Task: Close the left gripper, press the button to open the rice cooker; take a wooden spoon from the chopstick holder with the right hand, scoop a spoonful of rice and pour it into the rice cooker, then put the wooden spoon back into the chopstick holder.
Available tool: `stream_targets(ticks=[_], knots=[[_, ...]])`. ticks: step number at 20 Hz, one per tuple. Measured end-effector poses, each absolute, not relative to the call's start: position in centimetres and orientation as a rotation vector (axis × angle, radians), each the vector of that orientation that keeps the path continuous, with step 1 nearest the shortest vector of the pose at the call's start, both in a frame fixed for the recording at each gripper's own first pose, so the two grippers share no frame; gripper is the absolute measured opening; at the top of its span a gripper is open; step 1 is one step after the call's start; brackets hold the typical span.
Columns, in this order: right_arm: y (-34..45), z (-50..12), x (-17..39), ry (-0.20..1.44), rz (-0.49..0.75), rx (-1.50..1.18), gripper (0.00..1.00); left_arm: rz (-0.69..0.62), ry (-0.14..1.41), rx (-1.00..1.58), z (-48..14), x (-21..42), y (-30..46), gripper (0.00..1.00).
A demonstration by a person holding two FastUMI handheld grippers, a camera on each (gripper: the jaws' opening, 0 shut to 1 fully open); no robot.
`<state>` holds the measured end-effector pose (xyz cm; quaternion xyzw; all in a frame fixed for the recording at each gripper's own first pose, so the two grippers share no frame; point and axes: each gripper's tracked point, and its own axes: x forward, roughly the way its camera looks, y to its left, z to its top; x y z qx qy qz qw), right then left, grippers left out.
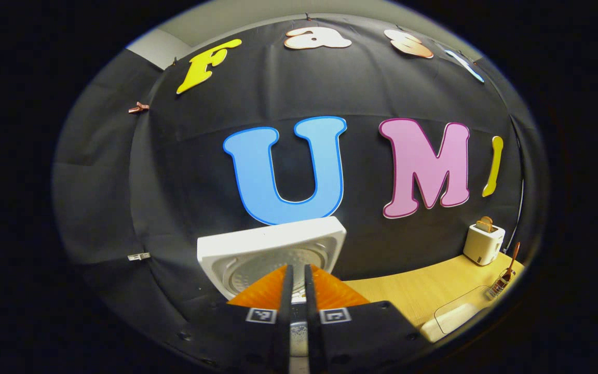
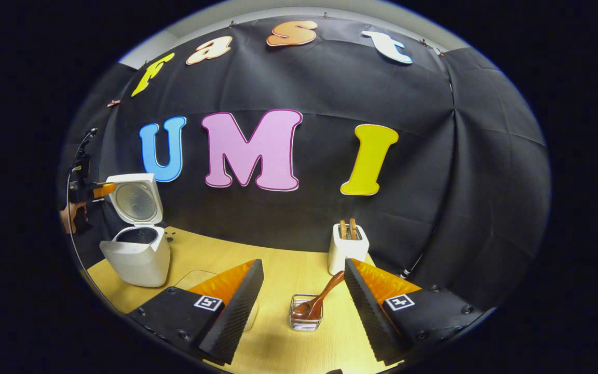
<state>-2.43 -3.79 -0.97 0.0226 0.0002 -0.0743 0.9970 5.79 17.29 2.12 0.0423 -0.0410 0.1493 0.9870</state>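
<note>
The white rice cooker [image 2: 135, 257] stands at the table's left with its lid [image 2: 135, 200] raised; the lid's inner face [image 1: 273, 249] rises just beyond my left gripper [image 1: 297, 272], which is shut with nothing between its fingers. That gripper [image 2: 103, 190] also shows far left beside the lid, held by a hand [image 2: 70, 215]. My right gripper [image 2: 303, 275] is open above the table, its fingers either side of a clear chopstick holder [image 2: 304, 314] holding a wooden spoon [image 2: 320, 298], without touching either. Holder and spoon [image 1: 506, 270] also sit far right.
A white toaster [image 2: 348, 246] with toast stands at the back of the wooden table [image 2: 278, 259]; the same toaster [image 1: 483, 241] appears far right. A clear container with something white inside [image 1: 457, 314] lies near the table's front edge. Black cloth walls the booth.
</note>
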Motion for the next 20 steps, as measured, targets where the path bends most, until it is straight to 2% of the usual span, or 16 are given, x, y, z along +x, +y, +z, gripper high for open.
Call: stream_targets(ticks=[2,4,5,9,18,20], knots=[[-4.1,-1.2,-2.2,-0.005,-0.139,0.058,0.97,0.304,-0.128,0.039,3.0,4.4,16.0,0.72],[-4.6,-1.8,-1.9,-0.001,-0.130,0.056,0.97,0.300,-0.136,0.014,3.1,3.2,14.9,0.93],[-4.9,-2.2,-1.7,0.005,-0.122,0.062,0.97,0.299,-0.135,0.000,3.0,2.5,14.0,0.97],[-6.9,-5.8,0.2,0.049,-0.102,0.082,0.97,0.283,-0.123,-0.012,2.4,0.1,11.1,0.98],[-9.8,-16.4,9.1,0.232,-0.010,0.220,0.95,0.322,-0.038,0.031,-0.2,-4.1,5.9,0.98],[-10.0,-17.9,10.9,0.256,0.007,0.234,0.97,0.327,-0.003,0.034,-1.4,-5.2,4.6,0.97]])
